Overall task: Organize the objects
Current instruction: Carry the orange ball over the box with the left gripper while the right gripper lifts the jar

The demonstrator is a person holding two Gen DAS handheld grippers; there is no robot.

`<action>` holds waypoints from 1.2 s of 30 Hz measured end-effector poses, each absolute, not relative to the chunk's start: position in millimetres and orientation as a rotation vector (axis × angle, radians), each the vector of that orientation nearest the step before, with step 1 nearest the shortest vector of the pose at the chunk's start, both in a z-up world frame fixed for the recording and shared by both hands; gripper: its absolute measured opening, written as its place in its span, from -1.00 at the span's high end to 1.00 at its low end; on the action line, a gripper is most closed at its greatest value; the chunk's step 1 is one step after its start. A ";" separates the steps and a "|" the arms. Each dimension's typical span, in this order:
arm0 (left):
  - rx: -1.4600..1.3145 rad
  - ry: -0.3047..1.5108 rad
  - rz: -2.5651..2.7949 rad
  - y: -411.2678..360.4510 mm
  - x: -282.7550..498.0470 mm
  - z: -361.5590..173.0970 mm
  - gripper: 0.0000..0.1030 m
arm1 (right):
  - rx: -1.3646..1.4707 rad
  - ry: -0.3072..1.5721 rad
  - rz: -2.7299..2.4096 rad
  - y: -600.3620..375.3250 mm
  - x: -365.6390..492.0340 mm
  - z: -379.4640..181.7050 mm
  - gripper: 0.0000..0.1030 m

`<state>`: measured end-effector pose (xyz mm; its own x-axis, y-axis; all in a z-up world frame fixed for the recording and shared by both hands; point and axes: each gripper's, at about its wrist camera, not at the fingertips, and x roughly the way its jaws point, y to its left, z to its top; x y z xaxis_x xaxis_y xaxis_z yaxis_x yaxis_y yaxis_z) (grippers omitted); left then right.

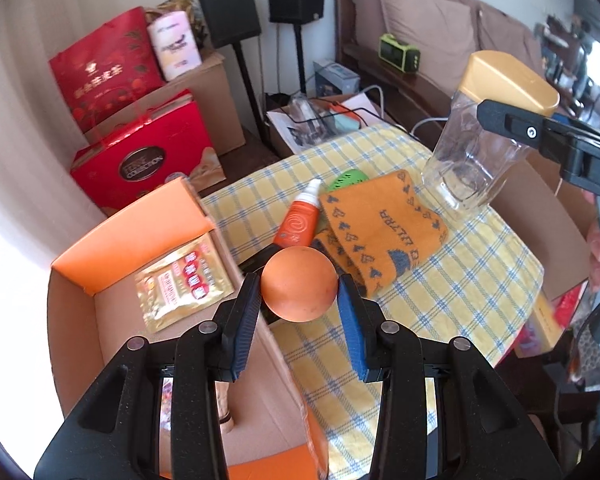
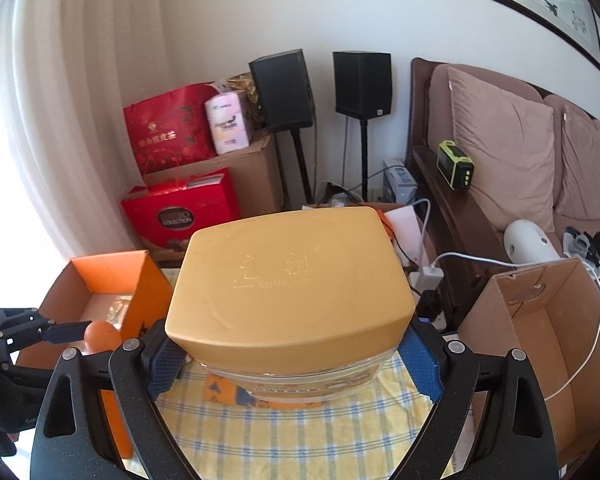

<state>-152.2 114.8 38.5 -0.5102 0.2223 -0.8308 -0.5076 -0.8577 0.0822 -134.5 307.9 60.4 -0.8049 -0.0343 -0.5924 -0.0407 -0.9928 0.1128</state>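
Note:
My left gripper point(image 1: 299, 300) is shut on an orange ball point(image 1: 299, 285), held in the air over the right wall of the orange-lined cardboard box point(image 1: 100, 248). A gold sachet point(image 1: 182, 282) lies inside that box. My right gripper point(image 2: 290, 354) is shut on a clear jar with a yellow lid point(image 2: 290, 280), lifted above the checked cloth point(image 2: 260, 432); the same jar point(image 1: 480, 148) hangs at the upper right in the left wrist view. On the cloth point(image 1: 440, 300) lie an orange sock point(image 1: 380, 232), an orange tube point(image 1: 298, 220) and a green item point(image 1: 348, 178).
A plain cardboard box point(image 2: 540, 344) stands open to the right of the cloth. Red gift bags point(image 1: 140, 160), boxes and two black speakers point(image 2: 362, 84) on stands fill the back corner. A sofa point(image 2: 512, 148) with cushions and cables runs along the right.

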 end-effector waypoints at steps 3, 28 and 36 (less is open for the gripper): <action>-1.229 0.416 2.399 100.6 -147.2 46.1 0.29 | -0.982 0.176 2.991 294.7 -131.5 64.5 -0.79; -1.091 0.100 2.721 -21.0 -118.9 84.9 0.29 | -1.071 0.085 3.155 182.8 -134.3 80.8 -0.79; -1.071 0.037 2.813 -54.9 -114.3 80.3 0.29 | -1.130 0.084 3.214 148.2 -142.9 81.6 -0.80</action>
<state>-114.3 -54.9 80.3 -0.7394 0.1140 -0.6636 -0.1315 -0.9910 -0.0237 -142.9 148.2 81.6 -0.7489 -0.2645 -0.6076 0.2324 -0.9635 0.1330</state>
